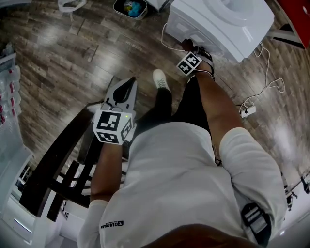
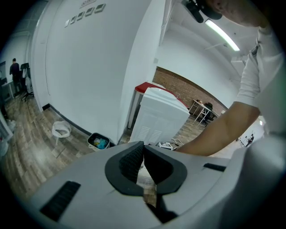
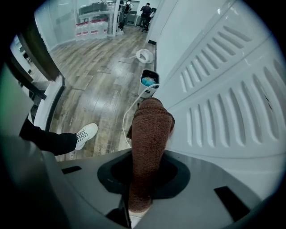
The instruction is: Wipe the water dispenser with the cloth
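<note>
The white water dispenser (image 1: 218,22) stands at the top of the head view; its vented side panel (image 3: 232,94) fills the right of the right gripper view. My right gripper (image 1: 190,47) is shut on a brown knitted cloth (image 3: 149,134), whose folded end rests against the panel's lower edge. The cloth stands up between the jaws and hides their tips. My left gripper (image 1: 123,89) hangs lower, away from the dispenser, with its jaws shut and nothing between them. From the left gripper view the dispenser (image 2: 163,118) is seen farther off.
Wood-pattern floor all around. A white cable (image 1: 261,82) runs to a power strip (image 1: 248,110) right of the dispenser. A small bin with coloured contents (image 1: 131,7) sits by the wall. The person's white shoe (image 1: 161,79) is near the dispenser base. A dark bench (image 1: 53,164) lies lower left.
</note>
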`<state>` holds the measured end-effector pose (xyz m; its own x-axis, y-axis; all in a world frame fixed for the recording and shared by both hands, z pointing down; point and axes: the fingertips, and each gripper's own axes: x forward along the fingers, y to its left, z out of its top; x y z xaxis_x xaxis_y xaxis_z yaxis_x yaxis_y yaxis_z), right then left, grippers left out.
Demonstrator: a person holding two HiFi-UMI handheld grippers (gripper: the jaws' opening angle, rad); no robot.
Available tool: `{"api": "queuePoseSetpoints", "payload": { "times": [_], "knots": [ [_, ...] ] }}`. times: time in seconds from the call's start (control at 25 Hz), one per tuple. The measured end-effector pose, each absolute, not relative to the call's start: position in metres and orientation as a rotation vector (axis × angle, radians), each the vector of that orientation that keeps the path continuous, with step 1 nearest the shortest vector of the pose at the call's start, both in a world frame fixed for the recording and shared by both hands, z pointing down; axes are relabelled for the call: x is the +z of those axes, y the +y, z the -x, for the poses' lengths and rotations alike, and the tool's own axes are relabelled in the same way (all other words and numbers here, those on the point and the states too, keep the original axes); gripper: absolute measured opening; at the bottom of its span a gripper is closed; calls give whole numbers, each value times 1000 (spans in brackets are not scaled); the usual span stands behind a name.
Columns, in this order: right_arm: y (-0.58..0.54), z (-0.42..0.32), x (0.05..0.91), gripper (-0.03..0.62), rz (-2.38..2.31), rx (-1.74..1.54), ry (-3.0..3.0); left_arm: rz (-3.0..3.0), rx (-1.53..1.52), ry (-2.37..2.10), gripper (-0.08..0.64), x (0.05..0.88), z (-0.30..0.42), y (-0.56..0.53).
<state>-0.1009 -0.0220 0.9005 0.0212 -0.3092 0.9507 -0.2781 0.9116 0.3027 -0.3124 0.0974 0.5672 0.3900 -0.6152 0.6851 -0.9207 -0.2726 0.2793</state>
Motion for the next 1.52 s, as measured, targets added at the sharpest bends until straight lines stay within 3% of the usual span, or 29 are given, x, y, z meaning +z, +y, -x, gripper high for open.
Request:
{"api": "queuePoseSetpoints", "payload": {
  "times": [0.44, 0.84, 1.16, 1.52],
  "knots": [
    [-12, 108, 859, 72, -442, 6, -1656, -2009, 552, -1378, 1, 554, 327, 81],
    [14, 129, 720, 72, -492, 32, -1875, -2066, 482, -1423, 1, 528, 336, 62],
    [-38, 169, 572, 72, -648, -150, -1988, -2117, 434, -1421, 0, 517, 337, 59],
    [-84, 199, 533, 72, -683, -253, -1941, -2117, 378, -1452, 0, 512, 349, 62]
  ]
}}
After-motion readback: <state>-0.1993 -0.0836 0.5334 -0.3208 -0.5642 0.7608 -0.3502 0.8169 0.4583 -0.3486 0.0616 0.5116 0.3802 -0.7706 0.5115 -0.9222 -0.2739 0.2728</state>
